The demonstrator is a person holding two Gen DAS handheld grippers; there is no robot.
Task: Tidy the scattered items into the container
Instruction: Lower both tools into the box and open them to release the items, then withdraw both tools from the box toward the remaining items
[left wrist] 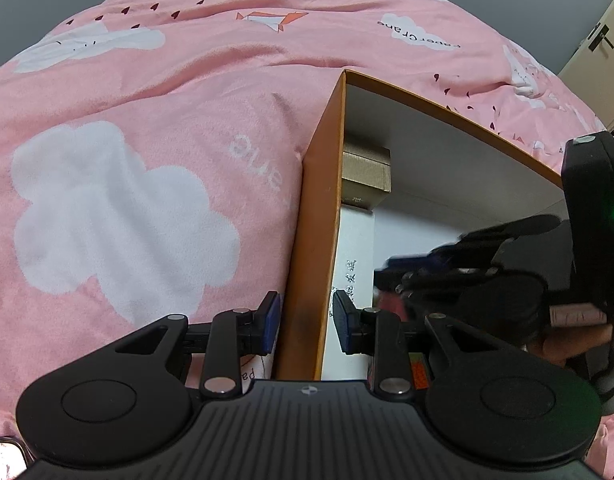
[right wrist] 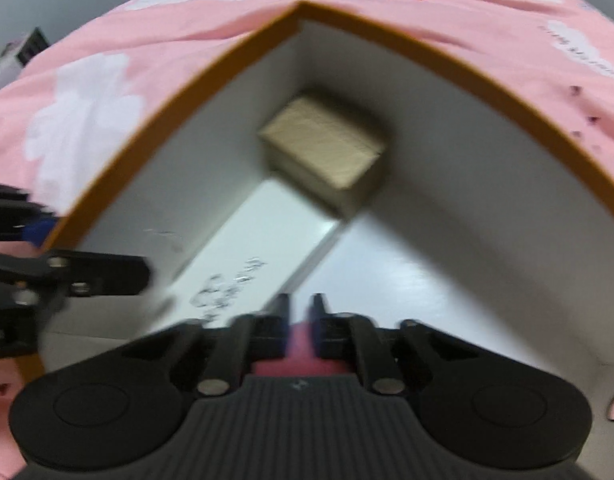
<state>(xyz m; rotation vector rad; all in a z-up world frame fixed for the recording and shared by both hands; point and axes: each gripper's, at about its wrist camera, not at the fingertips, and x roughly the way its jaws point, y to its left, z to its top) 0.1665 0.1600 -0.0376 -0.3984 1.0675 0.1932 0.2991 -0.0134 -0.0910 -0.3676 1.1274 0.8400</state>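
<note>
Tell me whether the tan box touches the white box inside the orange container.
Touching. The right wrist view shows the tan box resting on the far end of the white box, no gap between them.

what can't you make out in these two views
- The pink thing between the right gripper fingers, right wrist view: blurred, identity and grip unclear.
- Print on the white box: blurred there, too small in left wrist view.
- Floor of the orange box, left wrist view: largely hidden by the right gripper.

The soft pink bedspread [left wrist: 155, 92] bore white clouds and small dark red hearts; the rigid cardboard box [left wrist: 321, 184] was orange outside, white within; the small lidded cube box [right wrist: 327, 152] was tan-gold; the flat printed carton [right wrist: 259, 240] was white with dark lettering
</note>
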